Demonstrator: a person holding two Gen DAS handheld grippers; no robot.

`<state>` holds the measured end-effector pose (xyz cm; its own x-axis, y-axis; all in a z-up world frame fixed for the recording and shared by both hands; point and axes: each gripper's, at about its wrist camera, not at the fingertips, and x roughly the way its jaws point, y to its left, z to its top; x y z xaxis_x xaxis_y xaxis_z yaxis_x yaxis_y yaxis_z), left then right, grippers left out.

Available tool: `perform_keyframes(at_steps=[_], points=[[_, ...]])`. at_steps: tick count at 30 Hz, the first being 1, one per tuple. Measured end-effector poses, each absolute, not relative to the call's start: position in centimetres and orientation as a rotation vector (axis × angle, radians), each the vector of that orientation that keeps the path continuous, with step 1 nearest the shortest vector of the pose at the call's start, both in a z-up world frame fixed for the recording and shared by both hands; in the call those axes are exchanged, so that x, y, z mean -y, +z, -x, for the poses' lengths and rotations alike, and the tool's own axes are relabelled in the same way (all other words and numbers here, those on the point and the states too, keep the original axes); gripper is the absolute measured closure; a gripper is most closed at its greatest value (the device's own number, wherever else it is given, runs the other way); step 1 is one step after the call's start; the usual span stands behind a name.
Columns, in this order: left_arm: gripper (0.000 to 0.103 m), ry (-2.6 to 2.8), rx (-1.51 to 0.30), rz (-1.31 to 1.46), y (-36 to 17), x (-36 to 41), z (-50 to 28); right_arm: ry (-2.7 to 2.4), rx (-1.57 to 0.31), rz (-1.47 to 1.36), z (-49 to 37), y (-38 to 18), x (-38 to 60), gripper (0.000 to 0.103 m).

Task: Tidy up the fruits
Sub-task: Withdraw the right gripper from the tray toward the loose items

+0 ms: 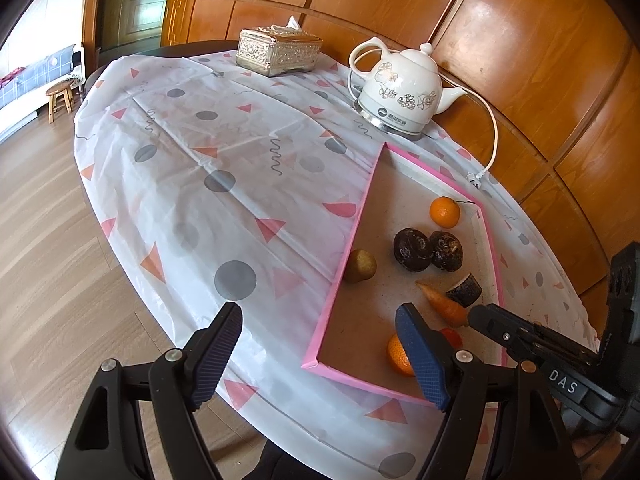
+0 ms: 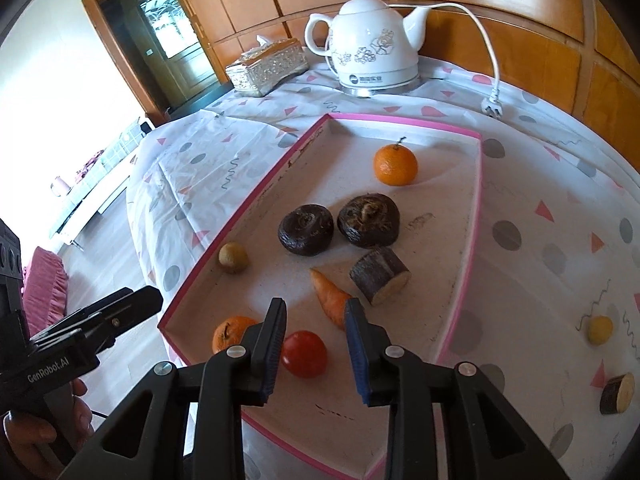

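Just below right tool (image 2: pixel 316 324), tomato (image 2: pixel 303 354), carrot (image 2: pixel 332 298) touching right finger

Wood-panelled wall (image 1: pixel 500 40) at twelve o'clock, plank floor (image 1: pixel 48 240) at nine, a stool (image 1: pixel 60 96) and door (image 1: pixel 136 8) beyond, daylight at ten.

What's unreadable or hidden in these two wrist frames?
- Left wrist: red fruit mostly hidden behind the left gripper's finger; near mandarin half covered.
- Left wrist: yellow fruit and cut stem piece outside the pink tray fall outside the frame.
- Right wrist: tray's near corner hidden by the right gripper.
- Both: kettle label too small to read.
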<state>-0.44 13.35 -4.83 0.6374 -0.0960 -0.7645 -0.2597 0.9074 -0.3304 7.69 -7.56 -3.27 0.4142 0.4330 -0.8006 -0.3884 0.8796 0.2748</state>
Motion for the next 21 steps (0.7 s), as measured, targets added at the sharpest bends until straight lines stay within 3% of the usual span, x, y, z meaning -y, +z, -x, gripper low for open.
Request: perform_keyframes(at_steps=[21], points=[[0.024,0.038,-0.871,0.37,-3.8,-11.3,0.2,0.25,-0.868,0.022,-3.0,-1.5,14.4,0.064]])
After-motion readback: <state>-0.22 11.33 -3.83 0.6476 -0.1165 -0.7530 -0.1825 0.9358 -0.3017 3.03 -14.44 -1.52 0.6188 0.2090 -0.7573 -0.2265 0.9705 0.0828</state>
